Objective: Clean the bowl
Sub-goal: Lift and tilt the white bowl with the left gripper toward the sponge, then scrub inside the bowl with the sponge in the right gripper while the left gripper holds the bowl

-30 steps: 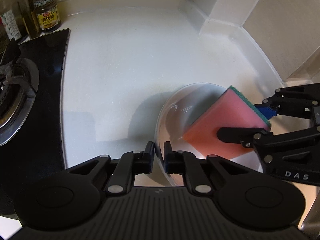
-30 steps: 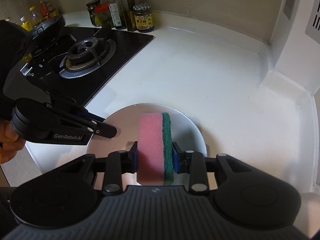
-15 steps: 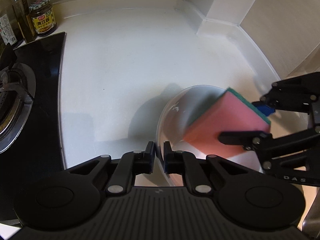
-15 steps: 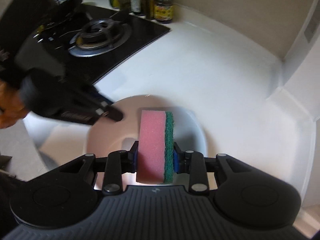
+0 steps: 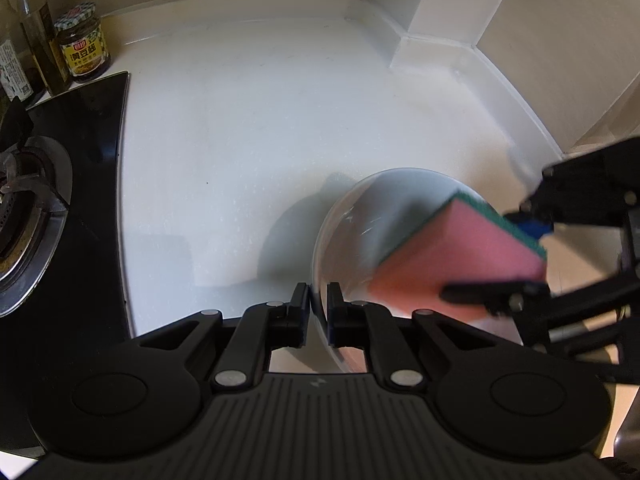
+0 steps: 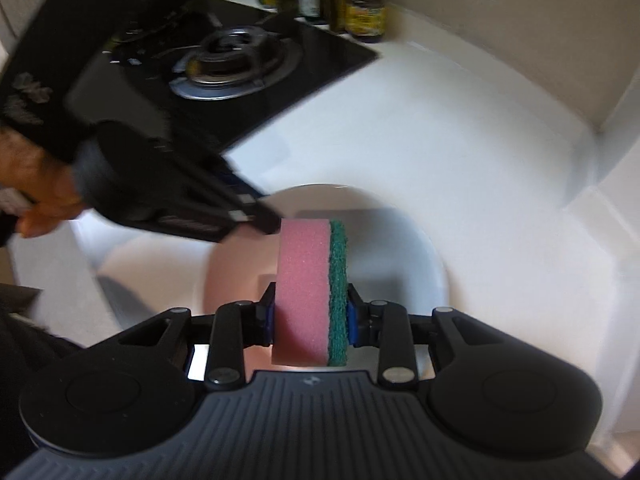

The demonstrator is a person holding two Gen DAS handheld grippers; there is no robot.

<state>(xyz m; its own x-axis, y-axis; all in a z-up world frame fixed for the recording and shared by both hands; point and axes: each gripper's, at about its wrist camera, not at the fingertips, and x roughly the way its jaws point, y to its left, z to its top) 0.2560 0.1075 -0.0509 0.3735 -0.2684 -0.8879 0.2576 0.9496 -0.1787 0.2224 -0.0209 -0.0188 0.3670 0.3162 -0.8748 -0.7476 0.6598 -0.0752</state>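
Note:
A white bowl [image 5: 360, 216] sits on the white counter; my left gripper [image 5: 318, 312] is shut on its near rim. My right gripper [image 6: 310, 316] is shut on a pink sponge with a green scouring side [image 6: 308, 288], held upright inside the bowl [image 6: 400, 248]. In the left wrist view the sponge [image 5: 460, 256] presses into the bowl's right side, with the right gripper [image 5: 516, 260] around it. The left gripper [image 6: 256, 212] reaches the bowl's rim from the left in the right wrist view, blurred.
A black gas hob [image 5: 44, 184] lies to the left, with its burner [image 6: 232, 60] behind the bowl. Sauce jars and bottles [image 5: 82, 48] stand at the back by the wall [image 6: 360, 8]. A white wall corner [image 5: 436, 12] rises at the back right.
The sponge has slid across the inside of the bowl toward its right and far side. The right wrist view has swung and blurred with the motion. The left gripper keeps its hold on the rim.

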